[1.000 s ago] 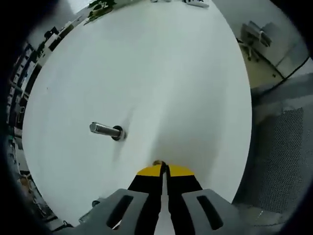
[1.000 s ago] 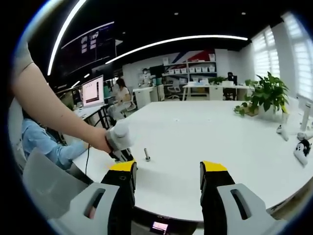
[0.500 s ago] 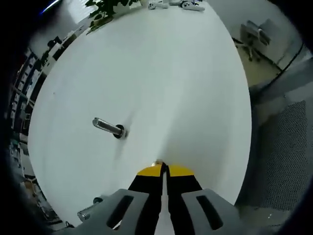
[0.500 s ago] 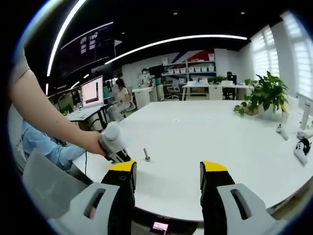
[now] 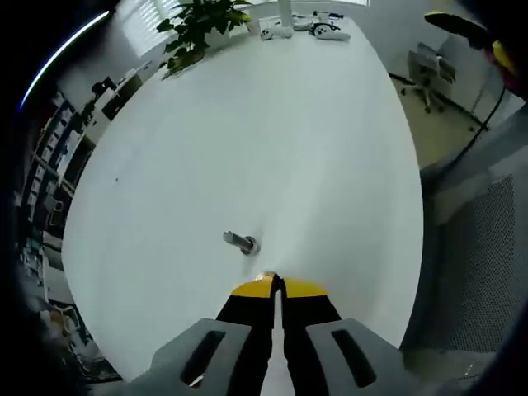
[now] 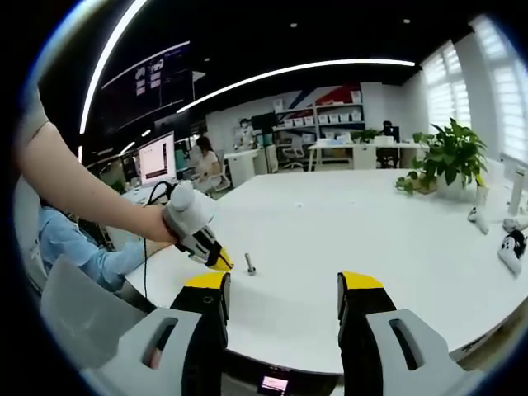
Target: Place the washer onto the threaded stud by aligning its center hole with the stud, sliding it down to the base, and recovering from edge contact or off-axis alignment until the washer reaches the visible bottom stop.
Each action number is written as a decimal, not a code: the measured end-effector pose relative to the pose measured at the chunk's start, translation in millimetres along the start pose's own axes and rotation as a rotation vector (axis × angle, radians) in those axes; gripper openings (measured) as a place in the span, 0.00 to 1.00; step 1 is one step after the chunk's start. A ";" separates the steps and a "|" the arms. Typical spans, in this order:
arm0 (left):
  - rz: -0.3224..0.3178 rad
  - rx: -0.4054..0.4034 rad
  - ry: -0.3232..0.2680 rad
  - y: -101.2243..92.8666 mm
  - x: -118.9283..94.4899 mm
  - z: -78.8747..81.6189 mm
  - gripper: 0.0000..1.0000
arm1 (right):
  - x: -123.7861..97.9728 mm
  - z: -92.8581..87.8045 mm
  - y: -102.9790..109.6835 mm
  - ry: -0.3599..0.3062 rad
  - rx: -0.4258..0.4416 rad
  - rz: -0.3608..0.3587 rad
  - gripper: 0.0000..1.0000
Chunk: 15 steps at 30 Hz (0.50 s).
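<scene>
While the left gripper view looks down on the white table [image 5: 247, 124], the right gripper view looks level across it. In the left gripper view the left gripper [image 5: 275, 280] has its yellow-tipped jaws pressed together, with a small brass-coloured bit, seemingly the washer [image 5: 266, 274], pinched at the very tips, though it is too small to be sure. The threaded stud [image 5: 241, 242] stands on the table just beyond those tips, slightly to their left in that view, apart from them, with a dark ring at its base. A potted plant [image 5: 198, 29] and some small white devices [image 5: 301, 26] sit at the table's far end from the stud. In the right gripper view the right gripper [image 6: 285, 285] has its jaws spread wide with nothing between them, near the table's edge. There the stud [image 6: 249, 264] rises upright, and the left gripper [image 6: 221, 262], held in a person's hand [image 6: 157, 224], hangs just beside the stud, its yellow tip angled down near it without touching. Beyond the table are desks, a monitor [image 6: 156, 158] and seated people [image 6: 204, 158].
</scene>
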State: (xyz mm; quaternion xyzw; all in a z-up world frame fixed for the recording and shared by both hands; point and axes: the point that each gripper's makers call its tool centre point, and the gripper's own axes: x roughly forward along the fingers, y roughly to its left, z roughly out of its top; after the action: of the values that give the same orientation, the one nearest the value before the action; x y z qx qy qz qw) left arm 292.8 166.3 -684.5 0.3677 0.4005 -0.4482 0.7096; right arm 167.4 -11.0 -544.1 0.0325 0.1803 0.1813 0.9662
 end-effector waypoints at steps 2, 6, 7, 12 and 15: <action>0.004 -0.010 -0.009 6.3 0.1 4.4 0.00 | 0.2 0.7 1.0 -0.002 -0.004 0.002 0.55; 0.010 0.003 -0.012 11.3 -0.6 12.0 0.00 | 0.2 0.6 1.0 -0.002 -0.007 0.002 0.55; 0.013 0.011 -0.014 12.8 -0.5 14.2 0.00 | 0.1 0.5 0.5 -0.002 -0.006 0.000 0.55; 0.015 0.026 -0.021 19.4 1.2 21.0 0.00 | 0.3 0.2 0.7 -0.001 -0.005 0.002 0.55; 0.013 0.016 -0.025 23.3 3.1 24.5 0.00 | 0.1 0.3 1.3 0.000 -0.004 0.003 0.55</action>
State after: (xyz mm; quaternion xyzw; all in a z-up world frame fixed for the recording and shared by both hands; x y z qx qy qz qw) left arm 321.2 151.3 -673.5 0.3705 0.3855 -0.4512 0.7145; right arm 167.1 -9.7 -543.7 0.0308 0.1797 0.1833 0.9660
